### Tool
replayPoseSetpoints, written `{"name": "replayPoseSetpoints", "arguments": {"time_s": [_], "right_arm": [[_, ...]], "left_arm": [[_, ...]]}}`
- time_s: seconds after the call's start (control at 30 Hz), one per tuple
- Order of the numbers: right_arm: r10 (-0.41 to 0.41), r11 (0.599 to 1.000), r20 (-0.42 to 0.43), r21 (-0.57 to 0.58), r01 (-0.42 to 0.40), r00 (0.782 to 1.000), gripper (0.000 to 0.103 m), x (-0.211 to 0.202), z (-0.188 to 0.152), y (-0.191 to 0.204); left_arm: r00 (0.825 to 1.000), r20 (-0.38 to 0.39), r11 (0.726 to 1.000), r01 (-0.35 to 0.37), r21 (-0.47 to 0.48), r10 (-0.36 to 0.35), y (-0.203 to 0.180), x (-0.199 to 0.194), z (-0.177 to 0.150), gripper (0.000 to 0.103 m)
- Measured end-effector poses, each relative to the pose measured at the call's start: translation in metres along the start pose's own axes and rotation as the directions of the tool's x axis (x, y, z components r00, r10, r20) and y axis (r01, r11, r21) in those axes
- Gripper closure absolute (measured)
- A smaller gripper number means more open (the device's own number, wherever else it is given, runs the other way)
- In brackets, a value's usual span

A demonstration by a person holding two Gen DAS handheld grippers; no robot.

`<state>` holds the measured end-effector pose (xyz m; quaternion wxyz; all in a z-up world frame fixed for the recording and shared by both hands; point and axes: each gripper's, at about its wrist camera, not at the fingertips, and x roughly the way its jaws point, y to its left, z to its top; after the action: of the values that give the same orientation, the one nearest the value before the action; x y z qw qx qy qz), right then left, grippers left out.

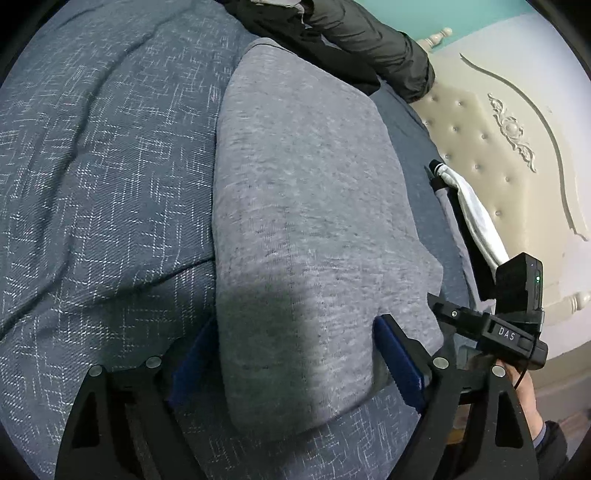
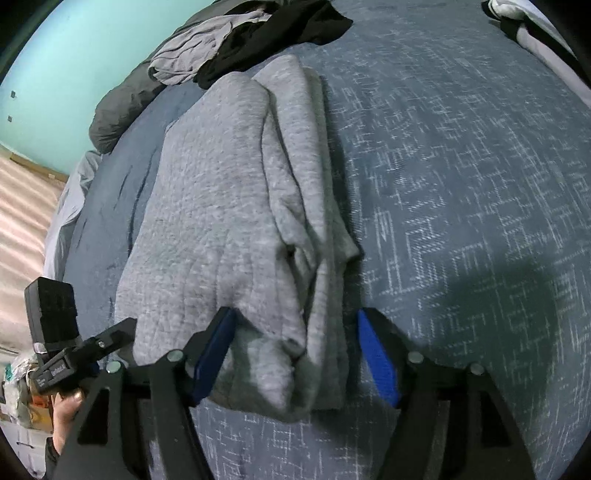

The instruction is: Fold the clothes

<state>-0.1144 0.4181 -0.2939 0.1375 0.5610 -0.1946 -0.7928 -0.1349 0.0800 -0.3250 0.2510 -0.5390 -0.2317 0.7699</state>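
The sweatshirt (image 1: 310,221) is a heathered light grey, kinda speckled; the bedspread (image 1: 103,177) under it is slate blue with a broken white crosshatch pattern; beyond the sweatshirt's far end there's a black garment (image 2: 280,33) and a pale grey one (image 2: 192,51); headboard (image 1: 491,155) off to its side is cream, tufted; wall (image 2: 74,66) is turquoise; both grippers are black with bright blue finger pads (image 2: 376,354).
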Motion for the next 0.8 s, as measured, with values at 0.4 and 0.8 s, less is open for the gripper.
{"name": "replayPoseSetpoints", "arguments": {"time_s": [0.4,0.8], "right_arm": [[0.087,0.996,-0.034,0.005,-0.086,0.996,0.054,0.012,0.004,0.005],[0.138,0.990,-0.009,0.012,-0.138,0.990,0.068,0.010,-0.001,-0.006]], "left_arm": [[1.000,0.016,0.999,0.002,0.040,-0.003,-0.003,0.000,0.004,0.022],[1.000,0.019,0.996,-0.006,0.085,0.004,-0.007,0.002,0.009,0.030]]}}
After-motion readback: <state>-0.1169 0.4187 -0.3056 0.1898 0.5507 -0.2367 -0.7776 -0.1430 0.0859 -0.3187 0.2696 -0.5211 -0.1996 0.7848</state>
